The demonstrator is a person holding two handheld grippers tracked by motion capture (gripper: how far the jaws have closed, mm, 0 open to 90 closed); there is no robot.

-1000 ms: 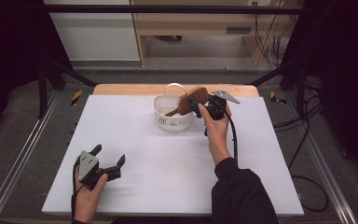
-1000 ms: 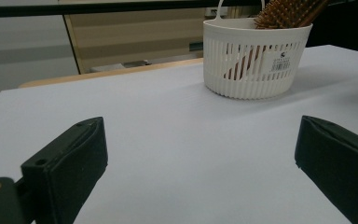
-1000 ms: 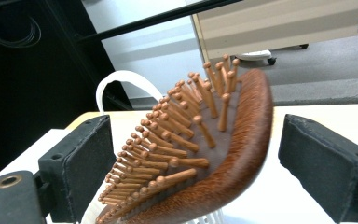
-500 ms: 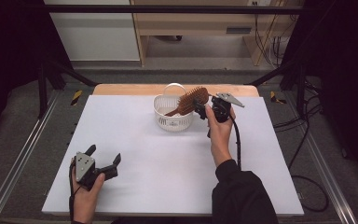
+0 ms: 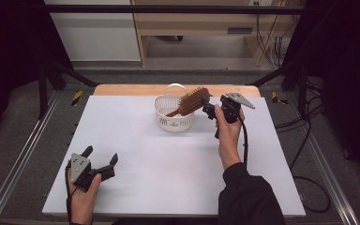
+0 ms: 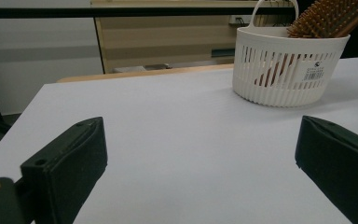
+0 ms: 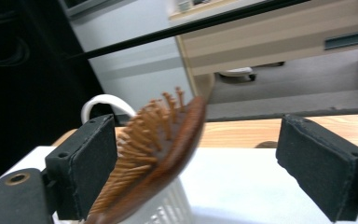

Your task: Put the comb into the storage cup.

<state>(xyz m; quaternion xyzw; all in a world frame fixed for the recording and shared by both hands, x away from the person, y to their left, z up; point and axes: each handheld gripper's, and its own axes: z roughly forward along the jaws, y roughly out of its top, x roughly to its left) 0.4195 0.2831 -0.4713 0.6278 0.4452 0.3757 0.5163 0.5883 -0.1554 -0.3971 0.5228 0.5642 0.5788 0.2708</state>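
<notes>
1. While the wooden hairbrush (image 5: 193,101) leans handle-down in the white basket (image 5: 173,122) at upper centre, the right claw (image 5: 207,110) stands wide open beside its head, gripping nothing.
2. Lower left, the left claw (image 5: 101,157) rests open and empty on the white worktop (image 5: 168,168).

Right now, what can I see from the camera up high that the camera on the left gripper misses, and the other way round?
The high view takes in both hands: the left gripper low on the white table, the right gripper beside the hairbrush, plus the floor and cables around the table.

The left gripper view gives a close look at its own wide-apart pads and the barcode label on the basket.

Both show the white basket with the hairbrush leaning in it.
</notes>
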